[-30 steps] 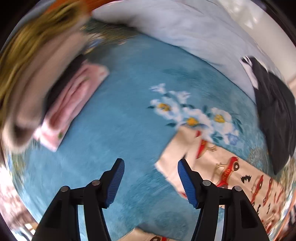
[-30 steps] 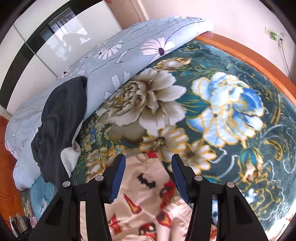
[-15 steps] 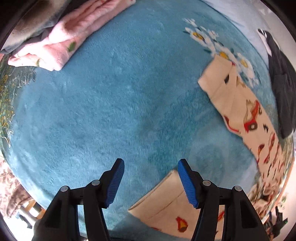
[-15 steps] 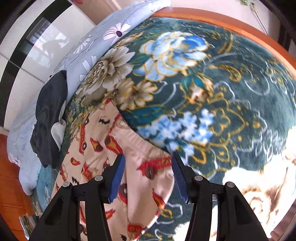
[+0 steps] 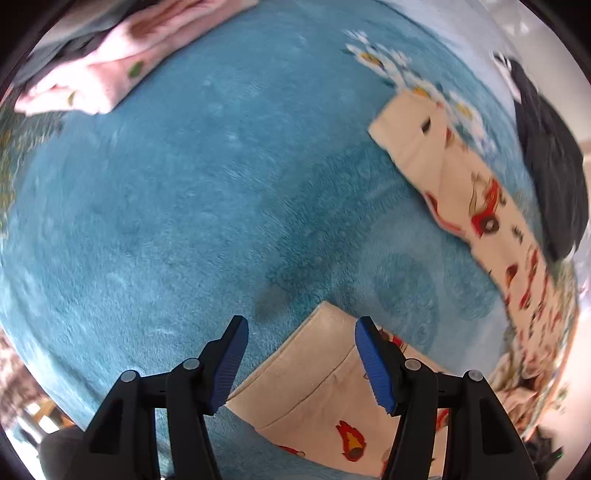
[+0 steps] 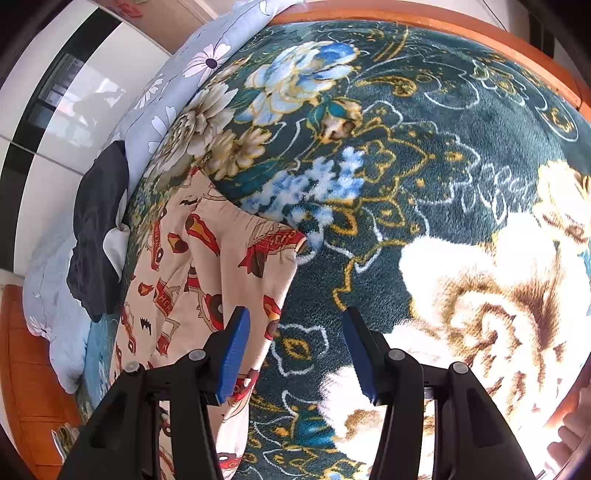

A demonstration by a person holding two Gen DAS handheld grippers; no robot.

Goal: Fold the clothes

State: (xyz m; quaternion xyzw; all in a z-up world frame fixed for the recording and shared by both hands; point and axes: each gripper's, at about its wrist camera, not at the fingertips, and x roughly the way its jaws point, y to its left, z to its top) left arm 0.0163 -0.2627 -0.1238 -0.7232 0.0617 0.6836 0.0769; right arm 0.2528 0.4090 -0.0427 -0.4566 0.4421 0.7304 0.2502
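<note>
Cream trousers printed with red cars lie spread on the bed. In the left wrist view the near leg's cuff [image 5: 317,373] lies under my left gripper [image 5: 300,334], which points down with its blue pads open and nothing pinched. The other leg [image 5: 465,192] runs off to the upper right. In the right wrist view the trousers' wide end [image 6: 221,266] lies at lower left. My right gripper [image 6: 295,334] hangs open above it. Its left pad is over the cloth's edge and its right pad over the blanket.
A blue plush blanket [image 5: 177,206] covers the left side of the bed, and a dark teal flowered blanket [image 6: 424,177] the right. A folded pink garment [image 5: 92,77] lies far left. A dark garment [image 6: 98,229] rests on the pale blue quilt [image 6: 166,103]. A wooden bed frame [image 6: 443,22] rims the far side.
My left gripper has swung away from the far leg and come down over the near cuff. My right gripper has slid from the trousers' middle to their wide end's edge.
</note>
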